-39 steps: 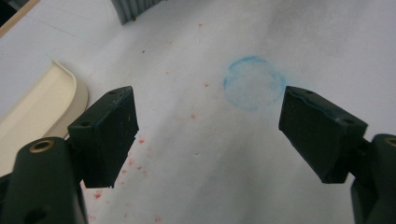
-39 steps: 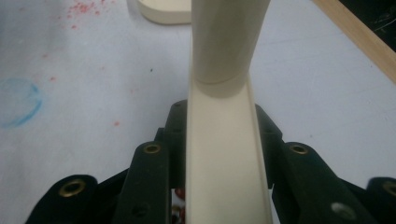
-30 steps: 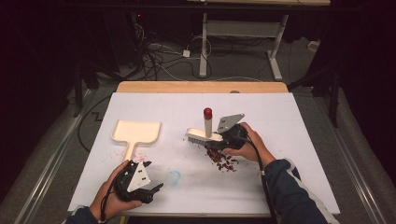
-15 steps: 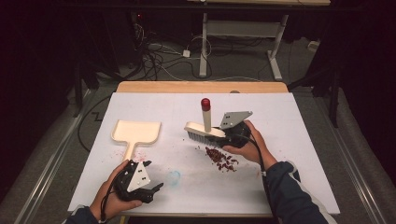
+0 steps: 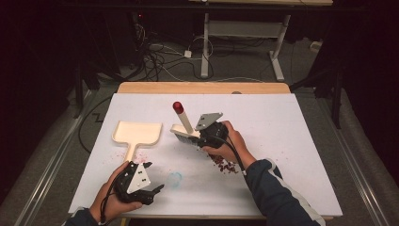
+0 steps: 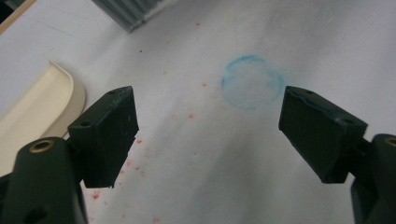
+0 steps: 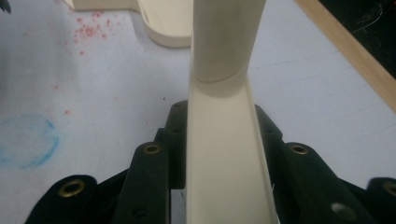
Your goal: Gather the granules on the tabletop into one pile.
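Item: hand brush (image 5: 184, 131), cream plastic, red-tipped handle | Place: table centre, right of dustpan (image 5: 137, 133) | Handling: light, rigid, smooth; take by handle | Right gripper (image 7: 219, 140): clenched on brush | Left gripper (image 6: 205, 135): released, near edge | Red crumbs (image 5: 225, 164): right.

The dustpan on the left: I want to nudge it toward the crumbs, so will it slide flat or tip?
The dustpan is a thin cream shell lying flat on the white table cover, so it probably slides easily and feels light. Pushed by its narrow handle, it may pivot rather than tip. It looks rigid, not floppy.
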Demonstrator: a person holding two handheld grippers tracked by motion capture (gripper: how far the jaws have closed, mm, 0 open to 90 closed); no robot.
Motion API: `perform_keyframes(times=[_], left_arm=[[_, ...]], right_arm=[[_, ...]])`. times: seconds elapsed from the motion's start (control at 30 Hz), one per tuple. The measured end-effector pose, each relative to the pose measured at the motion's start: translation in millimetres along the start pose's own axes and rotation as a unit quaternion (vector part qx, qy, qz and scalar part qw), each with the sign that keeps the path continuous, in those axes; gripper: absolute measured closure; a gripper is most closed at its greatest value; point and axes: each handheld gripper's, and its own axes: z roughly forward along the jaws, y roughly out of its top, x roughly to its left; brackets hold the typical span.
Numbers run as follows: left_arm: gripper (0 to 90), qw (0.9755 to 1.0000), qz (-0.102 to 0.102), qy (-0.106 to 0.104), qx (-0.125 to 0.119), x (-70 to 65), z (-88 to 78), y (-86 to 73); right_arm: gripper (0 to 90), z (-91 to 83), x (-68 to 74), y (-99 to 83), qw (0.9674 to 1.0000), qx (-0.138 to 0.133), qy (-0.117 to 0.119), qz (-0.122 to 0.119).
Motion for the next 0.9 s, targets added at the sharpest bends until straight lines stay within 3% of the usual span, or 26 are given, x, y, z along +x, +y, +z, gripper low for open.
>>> perform_keyframes(times=[0.2,0.43,0.53,0.67,0.77,0.9], left_arm=[[18.7,1.0000,0.003,-0.001,0.004,-1.1,1.4,0.8],[18.6,1.0000,0.004,-0.002,0.008,-1.4,3.0,1.2],[18.6,1.0000,0.002,-0.004,0.007,-2.0,3.1,1.6],[18.7,1.0000,0.003,-0.004,0.008,-1.2,3.4,1.8],[18.6,1.0000,0.002,-0.002,0.006,-1.1,2.9,2.2],[18.6,1.0000,0.002,0.001,0.005,-0.4,3.0,3.0]], right_arm=[[67.6,-11.4,-0.8,-12.3,0.9998,0.009,0.011,0.011],[67.6,-41.8,-0.7,-30.5,0.9994,0.032,0.014,0.007],[67.6,-57.3,-1.1,-37.7,0.9990,0.038,0.009,0.020],[67.6,-76.0,-1.2,-46.9,0.9993,0.025,0.005,0.026],[67.5,-88.1,-0.8,-51.1,0.9990,0.006,-0.001,0.043],[67.5,-94.0,-1.9,-46.7,0.9981,-0.018,-0.010,0.059]])
